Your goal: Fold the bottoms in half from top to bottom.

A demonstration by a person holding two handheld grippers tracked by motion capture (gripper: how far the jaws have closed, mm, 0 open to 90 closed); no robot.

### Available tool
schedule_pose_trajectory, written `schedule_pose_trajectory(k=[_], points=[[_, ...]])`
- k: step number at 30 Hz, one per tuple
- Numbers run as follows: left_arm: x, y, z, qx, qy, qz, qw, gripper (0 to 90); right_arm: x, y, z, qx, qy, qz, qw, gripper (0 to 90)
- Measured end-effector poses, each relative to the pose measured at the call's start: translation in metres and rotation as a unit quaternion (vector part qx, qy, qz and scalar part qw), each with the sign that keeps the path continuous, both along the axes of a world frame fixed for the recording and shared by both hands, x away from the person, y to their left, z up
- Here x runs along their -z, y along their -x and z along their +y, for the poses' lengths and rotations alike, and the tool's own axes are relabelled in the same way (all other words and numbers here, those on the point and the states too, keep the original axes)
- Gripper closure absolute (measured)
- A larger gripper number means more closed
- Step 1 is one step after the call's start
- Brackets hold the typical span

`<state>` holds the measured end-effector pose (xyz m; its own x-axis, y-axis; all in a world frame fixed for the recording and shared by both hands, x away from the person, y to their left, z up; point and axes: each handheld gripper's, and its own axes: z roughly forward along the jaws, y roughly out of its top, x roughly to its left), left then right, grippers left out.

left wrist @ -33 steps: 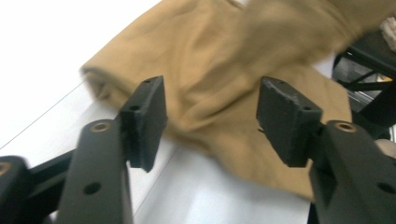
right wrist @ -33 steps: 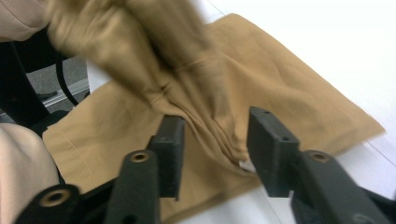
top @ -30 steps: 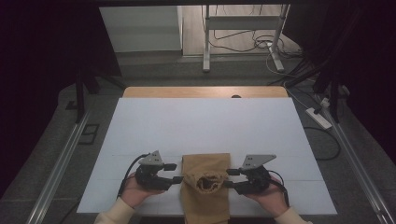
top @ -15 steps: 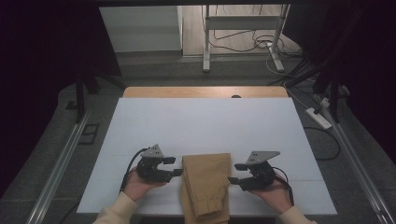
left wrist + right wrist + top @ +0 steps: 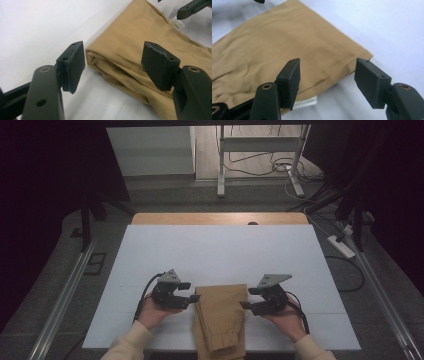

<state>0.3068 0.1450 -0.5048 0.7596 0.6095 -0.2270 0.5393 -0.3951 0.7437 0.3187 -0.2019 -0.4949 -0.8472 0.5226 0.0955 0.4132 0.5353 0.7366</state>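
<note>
Grippers [image 5: 195, 297] [image 5: 243, 304] agape, empty, flanking trousers [image 5: 220, 317]

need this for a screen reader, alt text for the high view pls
A folded tan garment lies at the near edge of a white table, with a person's left gripper and right gripper on either side of it, jaws open and just clear of the cloth.

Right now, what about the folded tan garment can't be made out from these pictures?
- High view: the tan garment's near end is cut off by the bottom edge.
- Both gripper views: the white label's print is too small and blurred to read.
- Left gripper view: inner layers hidden inside the fold.
</note>
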Motion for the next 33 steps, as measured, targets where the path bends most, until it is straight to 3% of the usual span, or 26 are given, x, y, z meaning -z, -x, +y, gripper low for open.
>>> schedule_pose_trajectory(k=[12, 20, 24, 33], points=[[-0.001, -0.024, -0.007, -0.016, 0.002, 0.017, 0.9997, 31.5, -0.001, -0.029, 0.018, 0.004, 0.001, 0.002, 1.0, 36.2], [0.001, -0.04, -0.015, -0.02, -0.003, 0.027, 0.9994, 29.1, 0.003, -0.05, 0.028, 0.009, 0.008, 0.021, 0.9997, 32.1], [0.006, -0.042, -0.017, -0.016, -0.019, 0.039, 0.9989, 27.3, 0.005, -0.053, 0.029, 0.01, 0.013, 0.024, 0.9996, 29.8], [0.009, -0.043, -0.016, -0.012, -0.024, 0.054, 0.9982, 23.7, 0.012, -0.058, 0.026, 0.013, 0.017, 0.05, 0.9985, 26.0]])
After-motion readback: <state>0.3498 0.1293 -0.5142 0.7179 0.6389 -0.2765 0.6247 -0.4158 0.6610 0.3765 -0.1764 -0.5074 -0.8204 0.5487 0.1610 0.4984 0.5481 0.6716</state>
